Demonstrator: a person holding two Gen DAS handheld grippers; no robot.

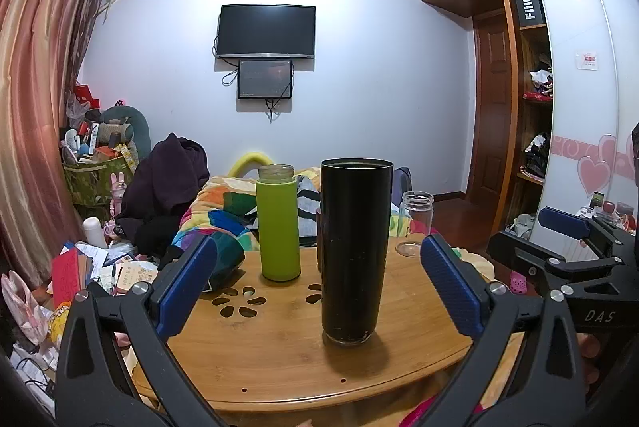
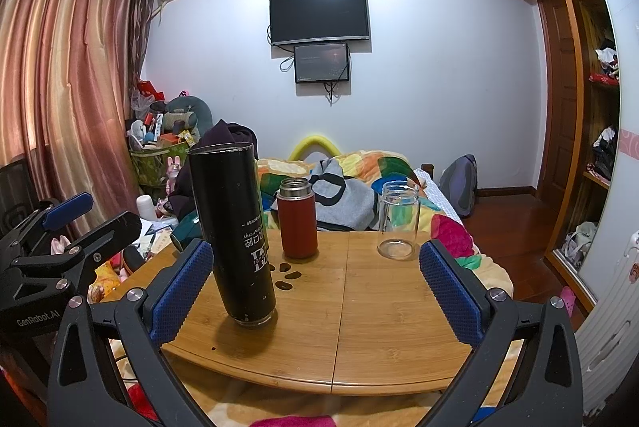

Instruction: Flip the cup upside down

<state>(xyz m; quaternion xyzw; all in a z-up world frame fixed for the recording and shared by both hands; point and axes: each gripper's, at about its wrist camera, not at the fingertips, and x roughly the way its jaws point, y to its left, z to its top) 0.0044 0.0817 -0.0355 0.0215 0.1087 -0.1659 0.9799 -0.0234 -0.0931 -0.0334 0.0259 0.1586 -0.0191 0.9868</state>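
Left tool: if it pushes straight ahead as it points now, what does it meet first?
Most likely the tall black cylindrical cup, standing right of centre between the open left tool's blue pads. The lime-green bottle looks farther back, though depth is uncertain.

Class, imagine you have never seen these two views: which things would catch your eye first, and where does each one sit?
The tall black cup dominates, standing near the front of the round wooden table, its printed lettering upside down. Behind it stand a lime green bottle, a red flask and a clear glass jar. Both the left gripper and right gripper are open, holding nothing.
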